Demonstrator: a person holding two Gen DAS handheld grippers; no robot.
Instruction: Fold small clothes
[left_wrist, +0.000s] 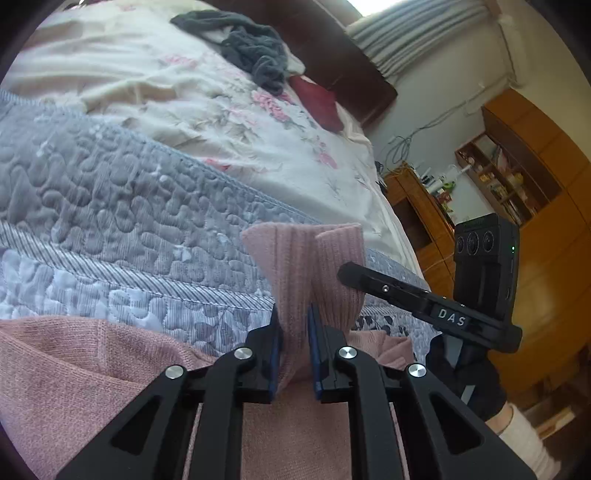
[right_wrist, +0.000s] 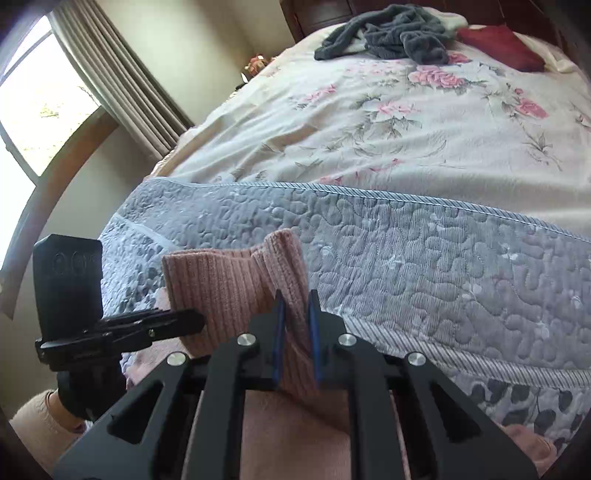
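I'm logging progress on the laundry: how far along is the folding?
Nothing shows as folded. In hand: the left gripper and the right gripper both clamp the ribbed edge of the pink knitted garment, lifted above the grey-blue quilted bedspread. Left: laying this fold down, then the crumpled dark grey garment at the far end.

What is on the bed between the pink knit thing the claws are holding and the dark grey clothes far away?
Only bedding: the grey-blue quilt, then the flowery sheet. Nothing lies loose there between the pink knit garment and the dark grey clothes. The right wrist view shows it best.
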